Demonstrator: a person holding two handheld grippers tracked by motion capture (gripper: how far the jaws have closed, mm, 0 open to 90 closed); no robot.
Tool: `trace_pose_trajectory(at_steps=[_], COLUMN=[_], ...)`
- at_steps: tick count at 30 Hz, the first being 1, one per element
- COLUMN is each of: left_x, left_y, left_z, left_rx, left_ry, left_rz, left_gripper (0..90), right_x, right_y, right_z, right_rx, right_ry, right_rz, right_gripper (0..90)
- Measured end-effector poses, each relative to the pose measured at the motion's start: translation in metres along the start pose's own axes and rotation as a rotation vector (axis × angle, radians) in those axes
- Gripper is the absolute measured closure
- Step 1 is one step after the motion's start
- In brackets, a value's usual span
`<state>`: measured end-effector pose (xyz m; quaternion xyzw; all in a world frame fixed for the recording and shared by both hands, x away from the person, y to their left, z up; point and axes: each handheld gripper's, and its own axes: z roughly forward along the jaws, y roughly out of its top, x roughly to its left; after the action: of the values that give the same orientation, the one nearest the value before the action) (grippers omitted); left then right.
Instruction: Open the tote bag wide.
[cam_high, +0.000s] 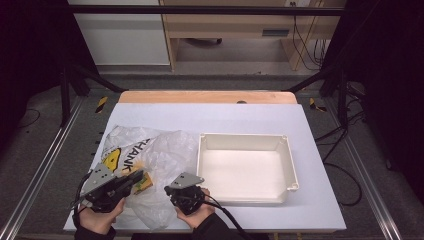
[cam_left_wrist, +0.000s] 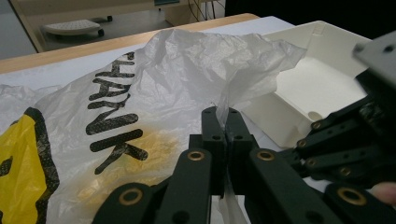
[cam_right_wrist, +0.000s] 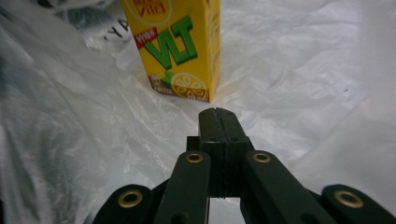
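Right gripper view, yellow drink carton inside plastic bag, jaws together, left jaws clamped on bag film, white tray bare.

Worktop with a bag and a tray on it.
The worktop has a pale sheet over it, a strip of bare wood showing along its far edge. A crumpled plastic bag with black lettering and a yellow patch lies on the left; a white tray sits just beside it on the right.
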<state>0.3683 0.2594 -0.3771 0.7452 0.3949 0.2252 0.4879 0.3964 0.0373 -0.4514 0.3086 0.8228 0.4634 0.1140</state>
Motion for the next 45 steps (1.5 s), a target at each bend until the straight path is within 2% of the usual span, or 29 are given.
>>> trace_pose_trajectory(at_steps=[3,8,18,25,33,45], left_x=[0.001,0.003,0.007,0.013,0.024,0.048], left_y=[0.000,0.000,0.000,0.001,0.001,-0.008], left_z=[-0.001,-0.003,-0.007,-0.013,-0.023,-0.027], left_rx=[-0.004,-0.011,-0.022,-0.044,-0.087,-0.076], left_ry=[0.000,0.002,0.016,0.037,0.085,0.172], left_rz=[-0.002,-0.004,-0.010,-0.026,-0.050,-0.090], left_gripper=[89.2,89.2,89.3,89.3,89.5,89.6], right_x=[0.004,0.005,0.002,0.002,0.003,0.003], right_y=[-0.006,-0.014,-0.024,-0.024,-0.025,-0.025], right_z=[0.012,0.022,0.034,0.034,0.033,0.033], right_rx=[0.023,0.043,0.098,0.098,0.094,0.095], right_ry=[0.001,0.000,-0.007,-0.005,-0.014,-0.013], right_rz=[0.001,0.009,0.005,0.014,0.008,0.015], right_gripper=[90.0,90.0,90.0,90.0,90.0,90.0])
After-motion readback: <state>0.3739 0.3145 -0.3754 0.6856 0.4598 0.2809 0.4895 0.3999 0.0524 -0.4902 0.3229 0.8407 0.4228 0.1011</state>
